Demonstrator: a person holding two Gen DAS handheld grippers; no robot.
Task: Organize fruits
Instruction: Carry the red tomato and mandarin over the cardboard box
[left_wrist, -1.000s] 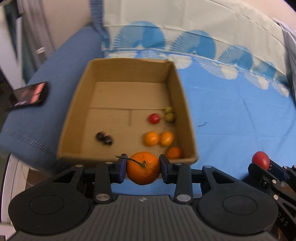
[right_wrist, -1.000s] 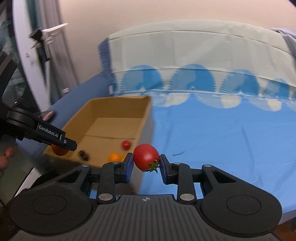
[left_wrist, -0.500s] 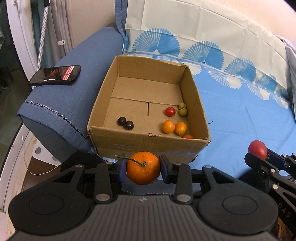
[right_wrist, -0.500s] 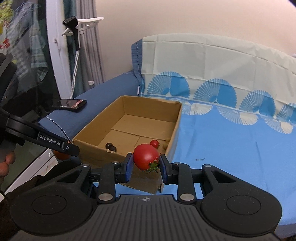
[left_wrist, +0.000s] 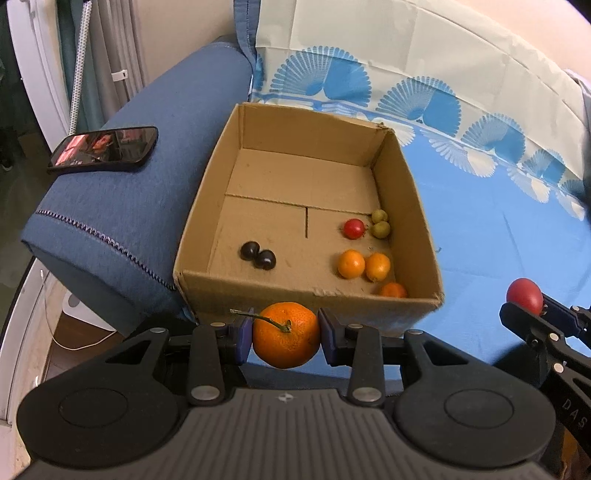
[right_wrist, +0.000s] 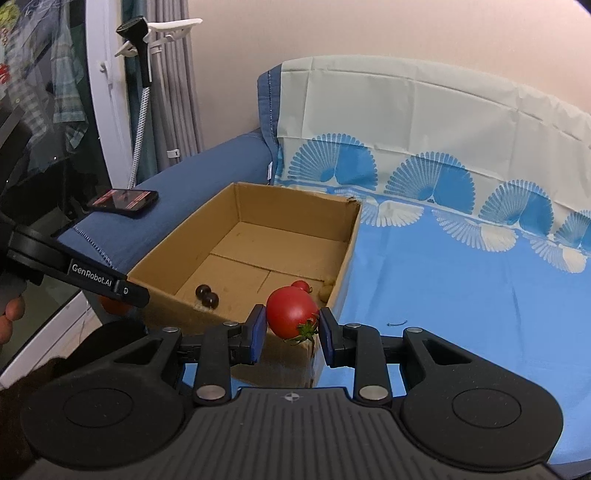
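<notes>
In the left wrist view, a phone with a lit screen lies at the upper left on the blue sofa arm. Just right of the arm, at the middle of the frame, an open cardboard box rests on the blue patterned sheet. Inside it, two dark cherries touch each other left of centre. Further right sit a small red fruit and two green ones against the right wall, with two small orange fruits below them and a third near the front right corner. At the bottom centre, in front of the box's near wall, the left claw pinches a mandarin between its blue pads, its stalk pointing up left. At the right edge the right claw shows from the side, carrying a tomato.

In the right wrist view, a fingertip shows at the far left edge, and the side of the left claw reaches in from there, with a patch of orange just below it. The phone lies above it on the sofa arm. The box fills the centre; the cherries are visible on its floor. At the bottom centre the right claw is pressed onto the tomato, green calyx at lower right, in front of the box's near right corner. The sheet covers the right side.
</notes>
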